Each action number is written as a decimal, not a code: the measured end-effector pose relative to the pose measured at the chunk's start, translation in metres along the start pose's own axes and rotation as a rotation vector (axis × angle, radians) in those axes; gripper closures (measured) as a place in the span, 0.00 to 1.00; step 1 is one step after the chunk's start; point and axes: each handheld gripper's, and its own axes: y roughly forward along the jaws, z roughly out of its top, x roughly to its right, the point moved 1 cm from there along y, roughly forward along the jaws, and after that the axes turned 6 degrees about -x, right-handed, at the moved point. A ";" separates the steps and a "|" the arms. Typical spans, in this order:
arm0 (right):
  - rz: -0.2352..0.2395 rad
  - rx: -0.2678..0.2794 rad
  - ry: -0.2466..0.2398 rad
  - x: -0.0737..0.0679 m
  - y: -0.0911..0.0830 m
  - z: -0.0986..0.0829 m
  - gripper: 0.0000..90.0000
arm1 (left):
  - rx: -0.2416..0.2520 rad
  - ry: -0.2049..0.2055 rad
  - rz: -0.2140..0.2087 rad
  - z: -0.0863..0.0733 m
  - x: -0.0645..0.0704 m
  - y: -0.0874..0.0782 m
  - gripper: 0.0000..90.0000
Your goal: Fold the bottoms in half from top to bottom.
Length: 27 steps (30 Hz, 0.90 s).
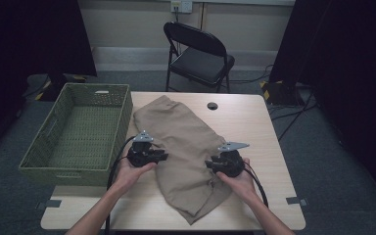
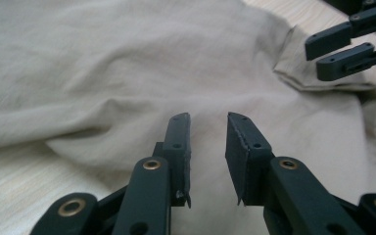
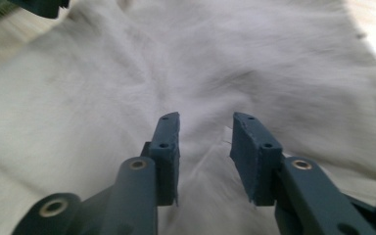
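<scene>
**Tongs closing in on the tan cloth**

The tan cloth (image 1: pixel 183 147) is lying rumpled across the middle of the bench (image 1: pixel 274 147), reaching toward its near edge. The left tongs (image 2: pixel 208 122) and right tongs (image 3: pixel 205 122) are both gaping, gripping nothing, hovering over it. Being soft and light, it is likely best pinched at a fold or hem.

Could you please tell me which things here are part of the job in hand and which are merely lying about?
In the job:
- tan garment, spread on the table
- left claw, open over it
- right claw, open over it

Possibly next: green woven basket

Lying about:
- black folding chair
- floor cables
</scene>
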 end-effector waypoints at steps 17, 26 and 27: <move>-0.108 -0.049 -0.003 0.006 0.008 -0.014 0.99 | -0.133 0.017 0.090 -0.015 -0.008 0.024 0.78; -0.107 0.045 0.063 0.019 -0.049 -0.037 1.00 | -0.119 -0.017 0.099 -0.015 -0.013 0.024 0.80; -0.111 0.051 0.070 0.021 -0.055 -0.040 1.00 | -0.119 -0.017 0.098 -0.015 -0.013 0.024 0.80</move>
